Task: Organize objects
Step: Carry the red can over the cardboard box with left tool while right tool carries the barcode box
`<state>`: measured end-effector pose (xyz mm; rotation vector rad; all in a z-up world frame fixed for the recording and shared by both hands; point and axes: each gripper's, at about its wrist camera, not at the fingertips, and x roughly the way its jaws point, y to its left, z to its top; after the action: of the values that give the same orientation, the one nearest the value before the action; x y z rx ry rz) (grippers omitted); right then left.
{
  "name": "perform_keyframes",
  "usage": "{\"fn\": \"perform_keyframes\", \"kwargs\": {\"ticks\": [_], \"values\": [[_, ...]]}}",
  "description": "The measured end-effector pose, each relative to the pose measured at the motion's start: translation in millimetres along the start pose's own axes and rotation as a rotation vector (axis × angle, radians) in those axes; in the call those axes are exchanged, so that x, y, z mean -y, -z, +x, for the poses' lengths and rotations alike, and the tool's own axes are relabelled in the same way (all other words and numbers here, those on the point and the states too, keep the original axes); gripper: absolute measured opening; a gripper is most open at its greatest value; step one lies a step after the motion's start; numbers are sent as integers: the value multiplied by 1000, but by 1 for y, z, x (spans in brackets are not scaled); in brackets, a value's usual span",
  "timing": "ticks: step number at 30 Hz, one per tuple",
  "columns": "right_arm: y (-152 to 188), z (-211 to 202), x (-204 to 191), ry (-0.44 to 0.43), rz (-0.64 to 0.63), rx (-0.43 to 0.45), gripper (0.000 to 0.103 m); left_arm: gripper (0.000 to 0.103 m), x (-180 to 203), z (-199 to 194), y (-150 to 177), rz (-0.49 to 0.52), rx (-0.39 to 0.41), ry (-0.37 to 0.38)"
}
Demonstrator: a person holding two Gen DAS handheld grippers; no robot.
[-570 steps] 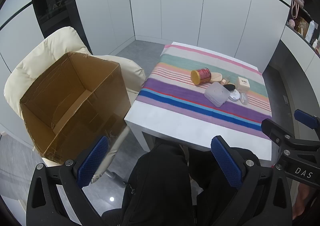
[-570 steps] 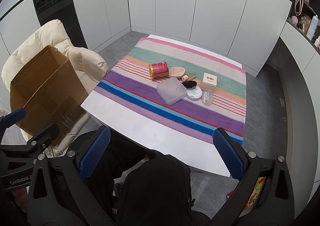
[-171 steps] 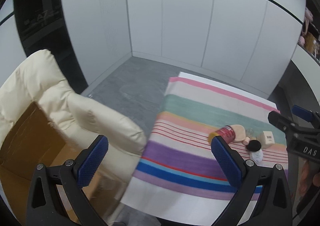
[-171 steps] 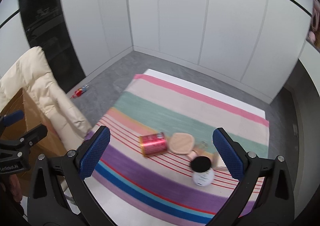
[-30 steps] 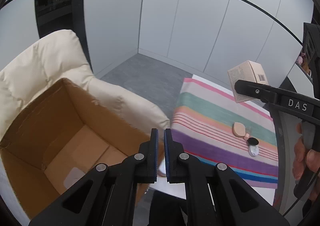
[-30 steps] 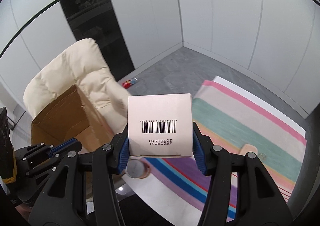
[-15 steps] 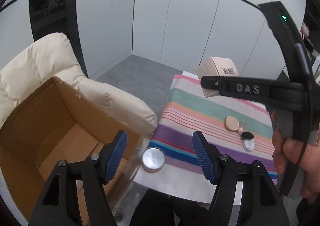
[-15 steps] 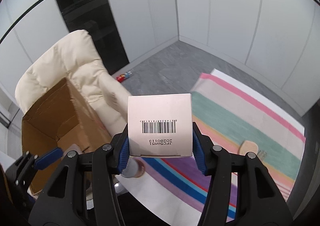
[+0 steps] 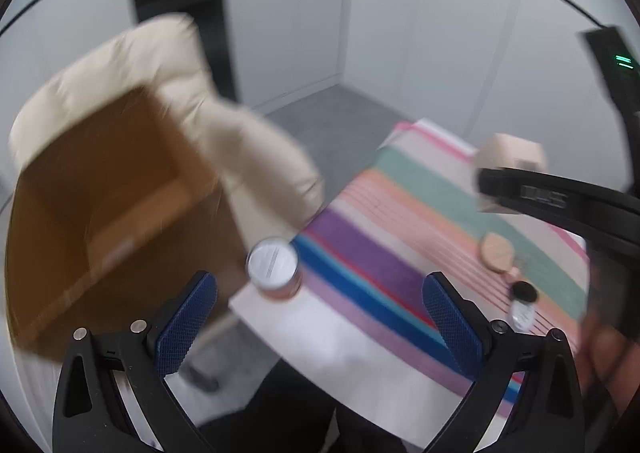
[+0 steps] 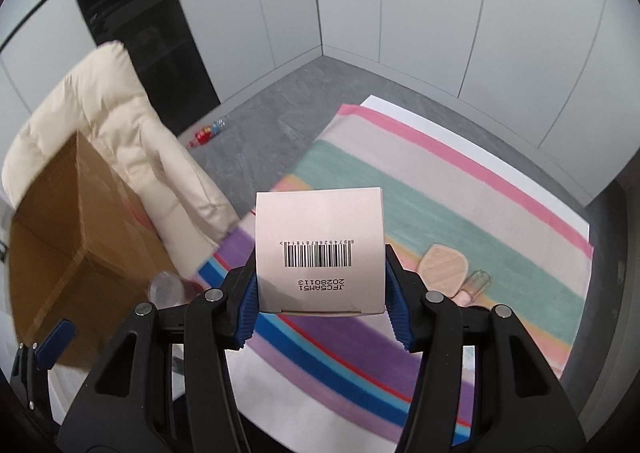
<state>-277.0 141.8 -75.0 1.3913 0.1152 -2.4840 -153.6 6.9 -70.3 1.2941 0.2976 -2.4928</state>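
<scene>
Left wrist view: the left gripper [image 9: 320,309] now stands wide apart with nothing between its blue pads; 1.0 s ago the jaws were together. The red can [image 9: 274,267] it let go shows in mid-air, silver end up, between the cardboard box [image 9: 100,221] on the cream chair [image 9: 248,149] and the near left corner of the striped tablecloth [image 9: 400,221]. It appears to be falling outside the box wall, so this drop may miss. The blurred frame shows a fast swing.

Right wrist view: the right gripper [image 10: 320,297] stays clamped on the barcoded carton [image 10: 320,245], held above the tablecloth's left edge. A powder puff [image 10: 444,267] and small vial [image 10: 476,281] remain on the cloth. The carton probably goes into the box next.
</scene>
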Motion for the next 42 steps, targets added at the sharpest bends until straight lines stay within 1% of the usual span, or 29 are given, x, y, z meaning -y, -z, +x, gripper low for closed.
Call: {"fn": "perform_keyframes", "kwargs": {"ticks": [2, 4, 7, 13, 18, 20, 25, 26, 27, 30, 31, 32, 33, 36, 38, 42], "values": [[8, 12, 2, -5, -23, -18, 56, 103, -5, 14, 9, -67, -20, -55], [17, 24, 4, -28, -27, -42, 56, 103, -7, 31, 19, -116, -38, -99], [31, 43, 4, -55, -63, -63, 56, 102, -14, 56, 29, -189, -63, -146], [43, 89, 2, -93, -102, -97, 56, 102, -24, 100, 38, -245, -60, -232], [39, 114, -1, -99, -128, -96, 56, 102, -28, 117, 34, -270, -9, -276], [37, 120, 0, -108, -122, -93, 56, 101, -28, 125, 33, -282, -19, -274], [32, 131, -5, -113, -138, -89, 56, 90, -36, 138, 32, -356, -10, -294], [32, 132, -7, -110, -149, -85, 56, 88, -36, 140, 31, -359, -10, -292], [32, 133, -9, -107, -158, -82, 56, 84, -36, 143, 31, -359, -10, -290], [30, 135, -12, -111, -159, -81, 56, 82, -36, 149, 29, -366, -18, -291], [30, 136, -12, -113, -157, -80, 56, 78, -35, 151, 29, -364, -19, -296], [29, 136, -13, -113, -158, -79, 56, 72, -33, 152, 30, -361, -18, -285], [29, 135, -14, -113, -160, -77, 55, 55, -32, 152, 30, -357, -18, -252], [29, 134, -15, -100, -170, -73, 55, 55, -29, 152, 32, -353, -24, -253], [30, 133, -14, -100, -160, -74, 56, 55, -28, 149, 33, -355, -23, -241], [31, 125, -11, -92, -154, -75, 56, 54, -23, 136, 33, -325, -6, -211]]}}
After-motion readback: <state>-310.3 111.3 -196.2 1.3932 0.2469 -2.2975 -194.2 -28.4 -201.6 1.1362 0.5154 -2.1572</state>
